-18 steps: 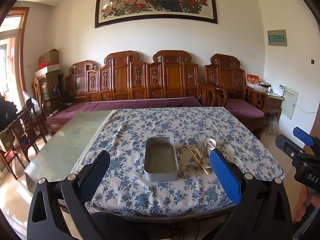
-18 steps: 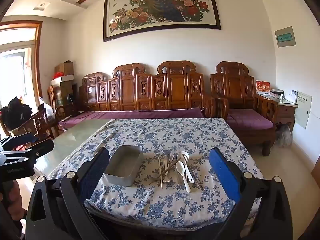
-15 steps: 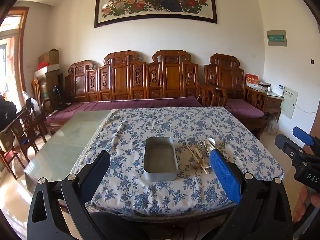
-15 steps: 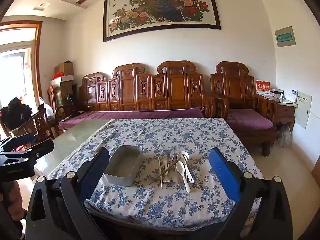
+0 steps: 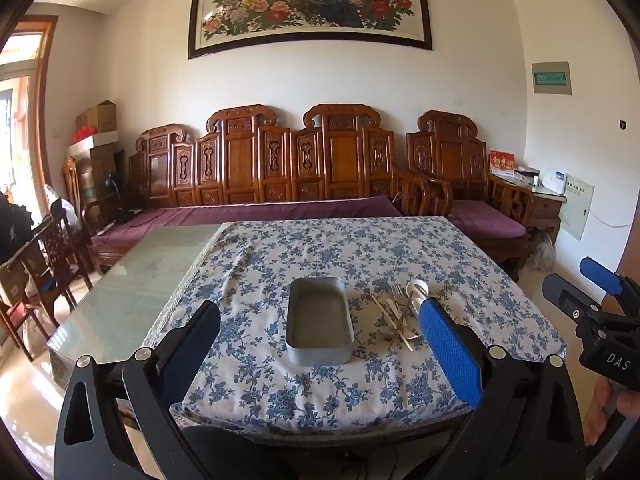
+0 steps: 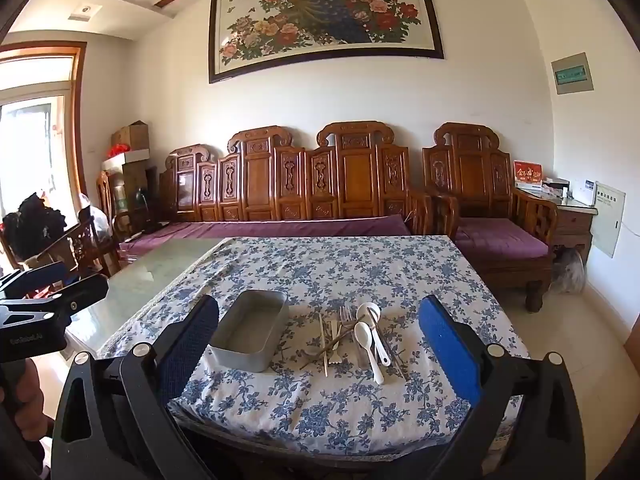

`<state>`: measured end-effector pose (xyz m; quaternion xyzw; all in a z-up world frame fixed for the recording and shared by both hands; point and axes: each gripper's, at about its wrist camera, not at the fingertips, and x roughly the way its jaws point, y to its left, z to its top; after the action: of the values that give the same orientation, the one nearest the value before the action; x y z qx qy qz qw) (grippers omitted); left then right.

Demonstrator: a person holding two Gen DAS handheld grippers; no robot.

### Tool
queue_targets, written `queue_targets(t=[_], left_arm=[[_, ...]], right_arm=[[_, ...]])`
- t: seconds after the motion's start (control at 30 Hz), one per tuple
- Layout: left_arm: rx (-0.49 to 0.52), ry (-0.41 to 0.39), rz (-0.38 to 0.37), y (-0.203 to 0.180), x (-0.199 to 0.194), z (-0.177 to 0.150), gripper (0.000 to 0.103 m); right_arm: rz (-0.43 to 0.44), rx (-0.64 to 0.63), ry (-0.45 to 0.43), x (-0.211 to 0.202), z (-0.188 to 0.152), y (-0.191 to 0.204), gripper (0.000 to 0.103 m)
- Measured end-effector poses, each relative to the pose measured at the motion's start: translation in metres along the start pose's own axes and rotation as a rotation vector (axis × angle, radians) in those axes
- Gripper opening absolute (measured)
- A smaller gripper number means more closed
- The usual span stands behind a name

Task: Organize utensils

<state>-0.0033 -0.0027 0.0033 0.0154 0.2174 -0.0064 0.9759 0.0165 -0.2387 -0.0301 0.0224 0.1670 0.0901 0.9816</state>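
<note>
Left gripper (image 5: 320, 344): lower centre of the left wrist view, jaws wide apart, nothing between the pads, held short of the near edge of the surface (image 5: 132, 308). Right gripper (image 6: 318, 340): lower centre of the right wrist view, jaws likewise wide apart and clamped on nothing.

Metal tray (image 6: 251, 335): centre of frame on the blue floral cloth (image 6: 352, 268), empty. Utensil pile (image 6: 352, 338): just right of the tray, apart from it; two white spoons (image 6: 366, 340), a fork (image 6: 345, 316) and chopsticks (image 6: 323, 344) overlapping and crossed. In the left wrist view, pile partly hidden behind the blue right pad (image 5: 448, 352).

Bare glass (image 5: 148, 272) left of the cloth. Carved wooden bench (image 5: 280, 160) with purple cushion across mid-frame behind the surface; armchair (image 6: 492, 208) at right; framed peacock painting (image 6: 324, 20) at top; side chairs (image 5: 44, 264) at left edge.
</note>
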Motion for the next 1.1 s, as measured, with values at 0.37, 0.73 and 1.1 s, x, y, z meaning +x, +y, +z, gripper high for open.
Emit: queue_targets(t=[0.37,0.73,1.1], left_arm=[[-0.002,-0.003,0.002,0.0016,-0.0011,0.0011,0.097],[0.002,-0.006,0.008,0.0011,-0.0023,0.0025,0.097],[-0.006,-0.006,0.007,0.0042,-0.0038,0.0037,0.096]], right_arm=[[0.001,0.000,0.000,0.0005,-0.0007,0.0005,0.101],[0.001,0.001,0.001,0.0005,-0.0036,0.0030,0.101],[-0.002,0.001,0.002,0.0008,-0.0034,0.0037,0.101]])
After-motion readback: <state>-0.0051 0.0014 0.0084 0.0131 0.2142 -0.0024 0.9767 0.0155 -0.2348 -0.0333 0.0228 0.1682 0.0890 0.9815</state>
